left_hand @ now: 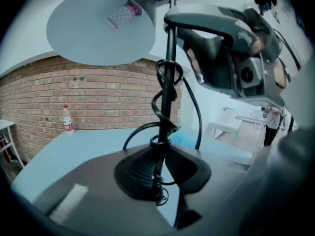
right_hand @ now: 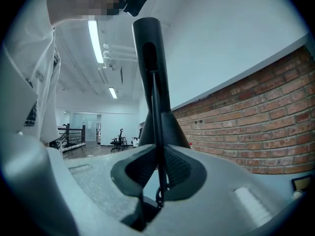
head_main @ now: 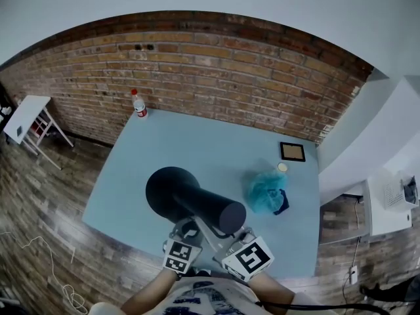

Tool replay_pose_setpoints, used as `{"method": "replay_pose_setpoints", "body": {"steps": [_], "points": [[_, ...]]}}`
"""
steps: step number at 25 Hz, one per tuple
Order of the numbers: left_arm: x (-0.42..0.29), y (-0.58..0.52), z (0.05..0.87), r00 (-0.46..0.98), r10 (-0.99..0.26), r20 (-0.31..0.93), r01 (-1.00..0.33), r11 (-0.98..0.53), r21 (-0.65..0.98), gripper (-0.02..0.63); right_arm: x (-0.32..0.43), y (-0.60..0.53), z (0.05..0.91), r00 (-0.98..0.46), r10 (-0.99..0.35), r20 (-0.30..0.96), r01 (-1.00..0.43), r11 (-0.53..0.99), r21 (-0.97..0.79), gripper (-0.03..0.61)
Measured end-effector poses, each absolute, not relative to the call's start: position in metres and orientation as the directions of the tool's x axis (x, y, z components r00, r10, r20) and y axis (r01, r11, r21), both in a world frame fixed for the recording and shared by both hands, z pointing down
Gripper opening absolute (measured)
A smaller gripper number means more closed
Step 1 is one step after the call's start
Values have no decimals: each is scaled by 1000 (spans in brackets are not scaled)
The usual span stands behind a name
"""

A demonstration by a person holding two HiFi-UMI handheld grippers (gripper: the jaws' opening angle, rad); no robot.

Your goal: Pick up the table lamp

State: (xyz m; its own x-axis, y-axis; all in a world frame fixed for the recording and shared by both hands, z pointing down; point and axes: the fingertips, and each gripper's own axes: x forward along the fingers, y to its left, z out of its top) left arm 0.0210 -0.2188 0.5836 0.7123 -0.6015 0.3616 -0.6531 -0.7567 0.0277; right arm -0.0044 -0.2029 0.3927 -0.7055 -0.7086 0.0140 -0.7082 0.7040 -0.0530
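The black table lamp (head_main: 197,203) hangs tilted over the front edge of the light blue table (head_main: 197,143), its round disc (head_main: 172,189) away from me and its thick tube end (head_main: 231,216) towards me. My left gripper (head_main: 190,233) and right gripper (head_main: 233,240) meet under it. In the left gripper view the jaws (left_hand: 162,168) are shut on the thin lamp pole (left_hand: 170,82), which has a black cable (left_hand: 165,107) coiled around it, and the grey disc (left_hand: 101,26) is overhead. In the right gripper view the jaws (right_hand: 157,177) are shut on the pole below the black tube (right_hand: 150,58).
A plastic bottle (head_main: 139,104) stands at the table's far left corner by the brick wall. A teal cloth (head_main: 266,190), a small framed picture (head_main: 292,151) and a little round object (head_main: 282,167) lie on the right. A white folding table (head_main: 26,117) stands on the floor at left.
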Motion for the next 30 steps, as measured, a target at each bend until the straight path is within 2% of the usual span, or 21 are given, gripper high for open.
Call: {"method": "replay_pose_setpoints", "body": {"steps": [25,30], "points": [[29,-216,585,726,-581,367,-633,-773,29,47,8,-204,395,-693,-721,-13,-720,693,-41,37],[28,-218,587,727,-579,369,-633,-773,32,46,4,-205,396,-698,-716,13,-715,696,-64,37]]}}
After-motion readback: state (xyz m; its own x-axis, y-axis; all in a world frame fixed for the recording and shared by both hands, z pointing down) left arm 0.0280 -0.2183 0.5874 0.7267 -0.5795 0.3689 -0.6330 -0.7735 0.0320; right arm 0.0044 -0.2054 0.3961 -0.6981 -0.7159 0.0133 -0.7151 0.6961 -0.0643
